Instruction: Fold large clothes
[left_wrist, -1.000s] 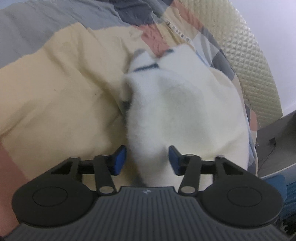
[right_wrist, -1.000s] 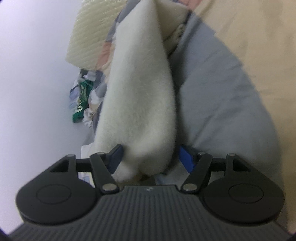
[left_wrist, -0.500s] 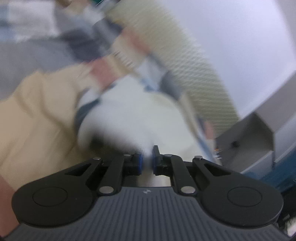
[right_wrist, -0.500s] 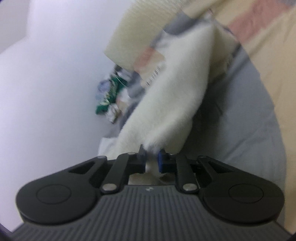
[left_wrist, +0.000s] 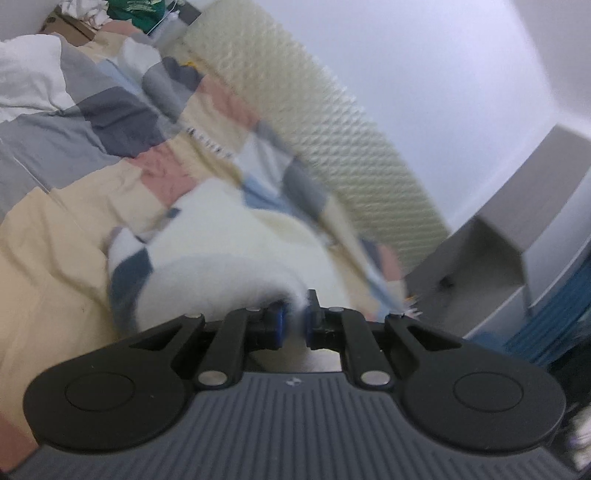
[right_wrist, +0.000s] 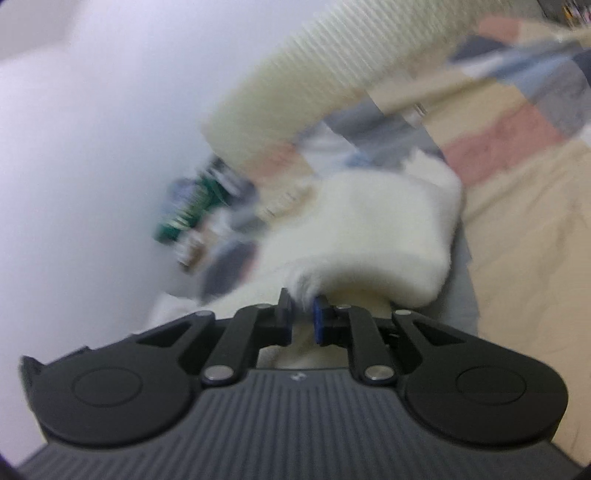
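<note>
Fluffy white garment (left_wrist: 236, 266), newly tong-pinched, bunched

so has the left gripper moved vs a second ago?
Yes. The left gripper has risen: the bedspread sits lower and the wall fills more of the view.

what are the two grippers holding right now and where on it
Both hold the white fleece garment. The left gripper and the right gripper are each shut on a pinch of its near edge; which part of the garment cannot be told.

The black right gripper (right_wrist: 302, 319) pinches a fluffy white garment (right_wrist: 373, 243) between its blue pads (right_wrist: 318, 320). The garment hangs over a patchwork bed cover (right_wrist: 517, 206).
</note>
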